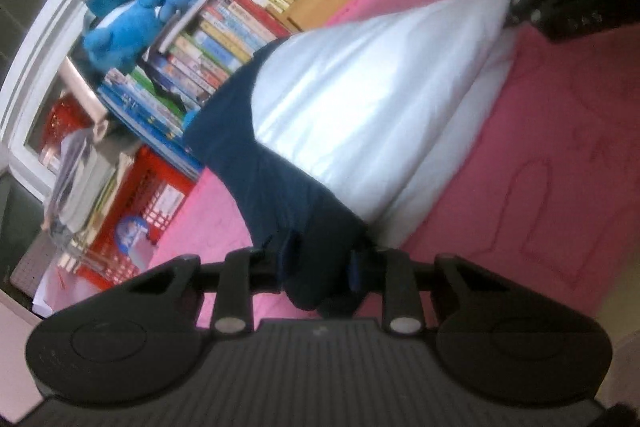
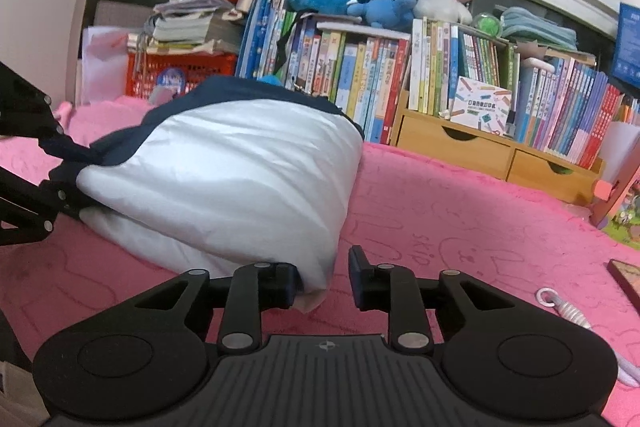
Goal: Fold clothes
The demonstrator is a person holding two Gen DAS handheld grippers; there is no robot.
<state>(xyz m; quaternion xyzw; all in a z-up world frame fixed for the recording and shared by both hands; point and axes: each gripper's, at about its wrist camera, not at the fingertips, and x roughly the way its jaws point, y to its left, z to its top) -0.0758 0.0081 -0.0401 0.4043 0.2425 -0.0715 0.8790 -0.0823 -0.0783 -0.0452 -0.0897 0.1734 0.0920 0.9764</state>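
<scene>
left jaws (image 1: pixel 316 267) pinching navy garment (image 1: pixel 288 195) edge, right jaws (image 2: pixel 323 283) apart beside white corner

White-and-navy garment (image 2: pixel 224 179) folded over on the pink blanket (image 2: pixel 460 227)

It lies as a puffy, doubled bundle: a glossy white body with soft creases and a navy band along the far edge and one end. A white corner reaches the near edge, and the navy end bunches into a narrow gather.
</scene>
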